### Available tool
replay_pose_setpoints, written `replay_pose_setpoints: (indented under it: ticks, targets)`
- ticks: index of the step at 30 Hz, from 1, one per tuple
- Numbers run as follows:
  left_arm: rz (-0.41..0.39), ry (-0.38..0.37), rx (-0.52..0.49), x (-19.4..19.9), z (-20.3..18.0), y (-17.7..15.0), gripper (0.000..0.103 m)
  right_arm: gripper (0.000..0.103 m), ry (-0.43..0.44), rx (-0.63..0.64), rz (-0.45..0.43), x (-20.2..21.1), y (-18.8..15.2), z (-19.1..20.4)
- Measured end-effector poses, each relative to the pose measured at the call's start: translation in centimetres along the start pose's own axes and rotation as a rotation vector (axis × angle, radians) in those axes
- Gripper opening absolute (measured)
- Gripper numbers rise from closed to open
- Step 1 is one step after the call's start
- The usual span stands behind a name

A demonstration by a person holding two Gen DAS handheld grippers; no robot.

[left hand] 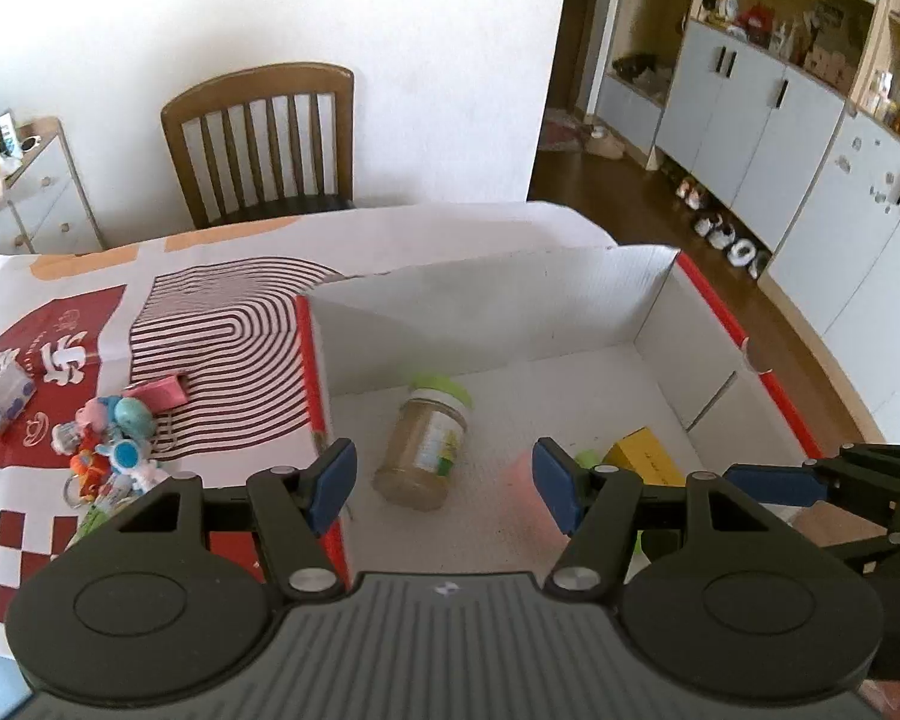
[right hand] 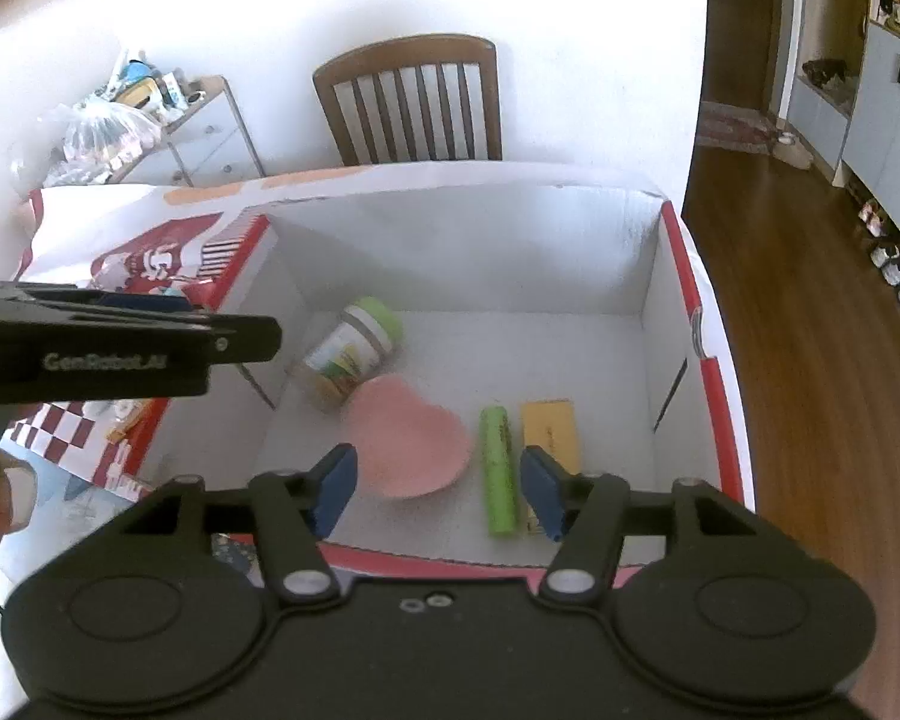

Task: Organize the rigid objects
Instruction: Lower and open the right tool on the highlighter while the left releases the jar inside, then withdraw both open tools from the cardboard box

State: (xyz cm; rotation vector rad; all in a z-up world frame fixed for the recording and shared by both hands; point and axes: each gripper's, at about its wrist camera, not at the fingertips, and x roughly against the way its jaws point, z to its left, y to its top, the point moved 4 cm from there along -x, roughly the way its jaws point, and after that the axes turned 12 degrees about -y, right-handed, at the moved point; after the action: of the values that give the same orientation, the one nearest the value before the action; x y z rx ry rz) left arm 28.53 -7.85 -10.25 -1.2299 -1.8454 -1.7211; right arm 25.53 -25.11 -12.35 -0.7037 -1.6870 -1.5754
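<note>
both tongs above the white cardboard box [right hand: 468, 252] with red rim, pointing steeply down into it. left gripper [left hand: 444, 483] standing open, blue pads apart, nothing between them. right gripper [right hand: 438, 492] likewise open and empty, pads parted over the near end of the box floor.

inside the box, four things lying flat. jar [right hand: 354, 354] with green lid on its side toward the far left corner, long axis running diagonally, lid end pointing to the far right, base toward the near left; in the left wrist view the same jar [left hand: 429, 441] seen with lid away from the camera. pink heart-shaped dish [right hand: 408, 444] just beside the jar's base, touching or nearly so, hard to tell which. green cylinder [right hand: 499, 471] to the right of the dish, long axis running near to far, roughly parallel to the box's right wall. yellow box [right hand: 551, 438] flat just beside the cylinder on its right, long axis the same way, near end hidden behind the right pad.

outside the box on the patterned tablecloth [left hand: 222, 324]: heap of small colourful toys [left hand: 114, 444] well left of the box. wooden chair [left hand: 264, 144] beyond the table.
</note>
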Motion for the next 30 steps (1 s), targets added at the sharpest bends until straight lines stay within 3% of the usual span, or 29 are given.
replay_pose_setpoints:
  ticks: [11,14,23,30]
  targets:
    - [-0.074,-0.021,0.017,5.1,1.8,-1.2,0.064,0.075,0.020,0.012,-0.070,3.1,0.2,2.8]
    - [-0.098,-0.016,0.002,6.5,2.4,-1.7,0.074,0.081,0.028,0.009,-0.091,3.9,0.2,3.8]
    - [-0.144,-0.018,-0.019,10.2,5.5,-3.7,0.076,0.098,0.035,0.001,-0.168,5.9,0.0,7.8]
    - [-0.168,-0.024,-0.009,12.5,9.2,-4.9,0.083,0.102,0.054,0.014,-0.207,6.7,-0.1,11.7]
